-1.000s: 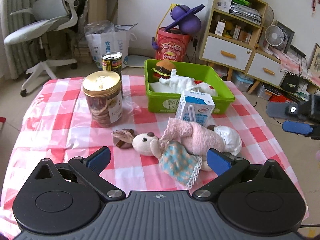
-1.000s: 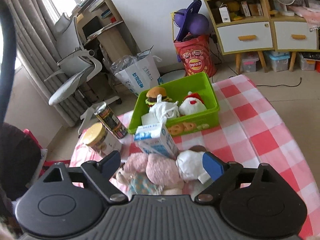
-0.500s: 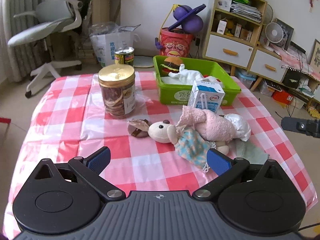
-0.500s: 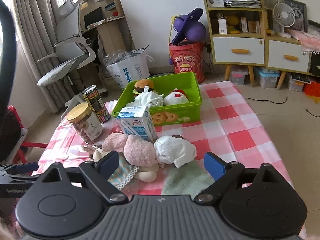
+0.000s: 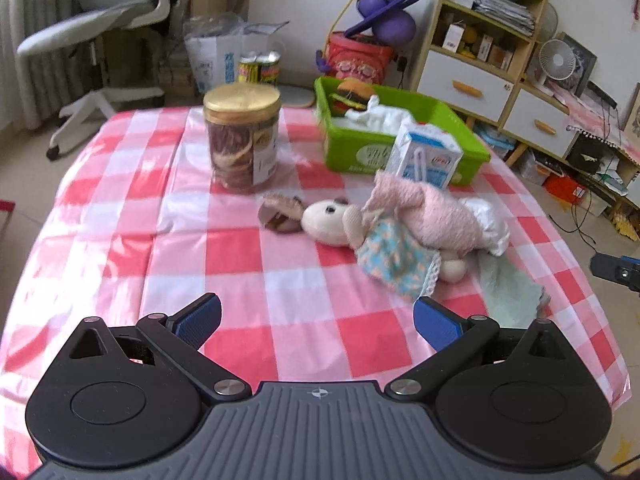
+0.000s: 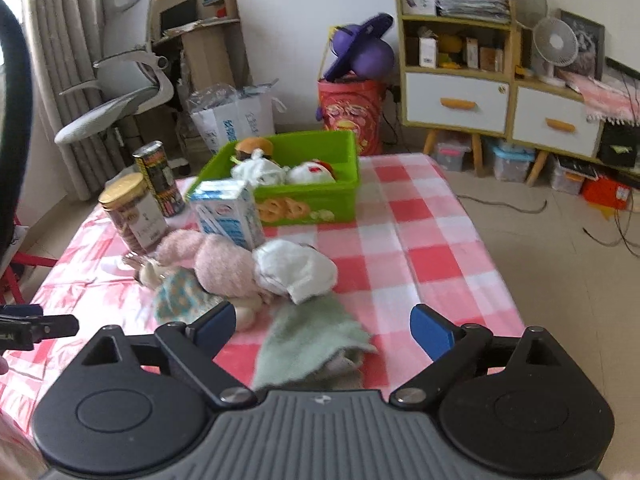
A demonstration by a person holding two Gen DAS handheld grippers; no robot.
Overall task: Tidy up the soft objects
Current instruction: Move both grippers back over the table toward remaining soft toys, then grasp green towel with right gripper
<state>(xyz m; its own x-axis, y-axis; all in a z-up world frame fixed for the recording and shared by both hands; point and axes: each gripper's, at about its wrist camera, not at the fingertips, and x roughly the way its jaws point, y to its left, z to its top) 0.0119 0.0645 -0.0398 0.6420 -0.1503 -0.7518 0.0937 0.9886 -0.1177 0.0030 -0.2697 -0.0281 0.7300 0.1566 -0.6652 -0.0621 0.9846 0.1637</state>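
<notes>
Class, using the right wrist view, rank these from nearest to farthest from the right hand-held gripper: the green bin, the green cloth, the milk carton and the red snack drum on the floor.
1. green cloth, lying between the right hand-held gripper fingers.
2. milk carton, mid-table, left of centre.
3. green bin, at the table's far edge.
4. red snack drum, on the floor beyond the table.
</notes>
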